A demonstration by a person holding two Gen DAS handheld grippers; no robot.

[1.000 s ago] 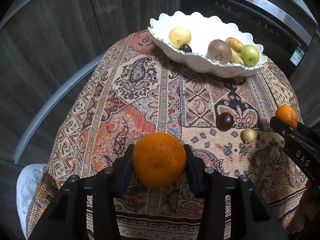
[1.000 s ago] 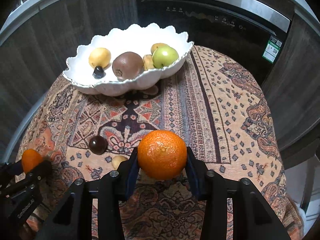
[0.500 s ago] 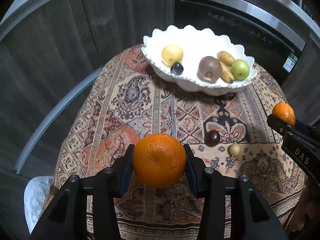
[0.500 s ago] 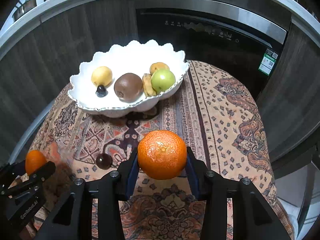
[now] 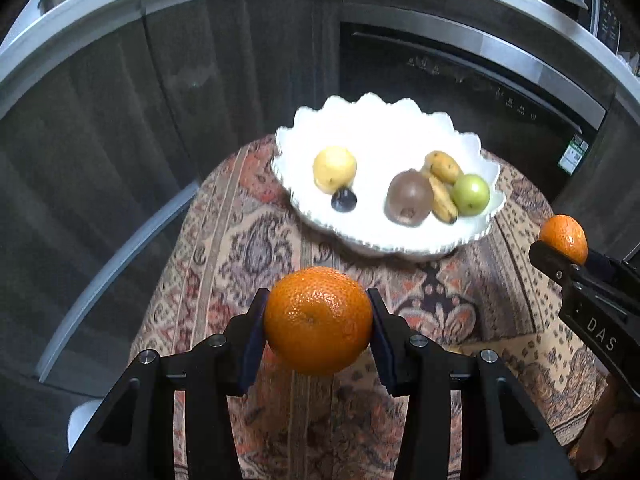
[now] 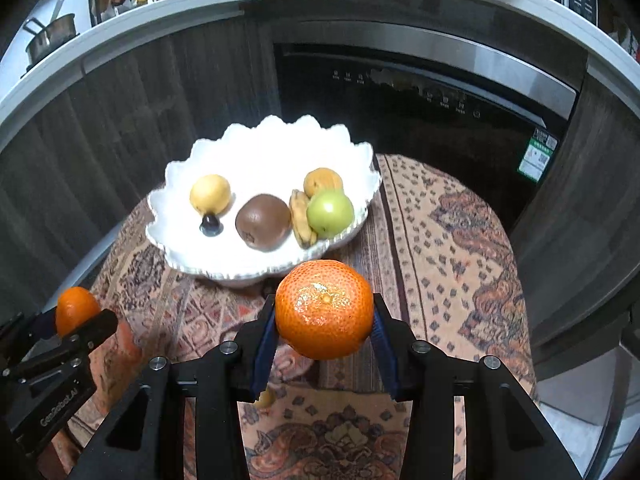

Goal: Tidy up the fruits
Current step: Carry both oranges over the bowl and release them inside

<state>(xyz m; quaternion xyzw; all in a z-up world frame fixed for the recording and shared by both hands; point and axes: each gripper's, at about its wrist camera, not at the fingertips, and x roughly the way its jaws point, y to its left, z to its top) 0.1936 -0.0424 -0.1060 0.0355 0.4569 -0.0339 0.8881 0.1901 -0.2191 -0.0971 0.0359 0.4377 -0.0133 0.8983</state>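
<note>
My left gripper (image 5: 318, 322) is shut on an orange (image 5: 318, 322) and holds it above the patterned tablecloth (image 5: 240, 240). My right gripper (image 6: 324, 316) is shut on a second orange (image 6: 324, 316), also held in the air. Each gripper shows in the other's view, the right one (image 5: 564, 240) and the left one (image 6: 76, 314). Ahead stands a white scalloped bowl (image 5: 380, 136) (image 6: 260, 148) holding a yellow fruit (image 5: 334, 169), a dark plum (image 5: 344, 200), a brown kiwi (image 5: 409, 198), small bananas (image 5: 442, 184) and a green apple (image 5: 471, 195).
A small yellowish fruit (image 6: 265, 399) lies on the cloth below my right gripper. Dark cabinets and a dishwasher (image 6: 420, 92) stand behind the table. A counter (image 6: 140, 12) above holds jars and a pot.
Both grippers have risen and moved toward the bowl with their oranges. The bowl now sits lower and nearer the middle of both views. The dark fruit on the cloth has gone out of sight.
</note>
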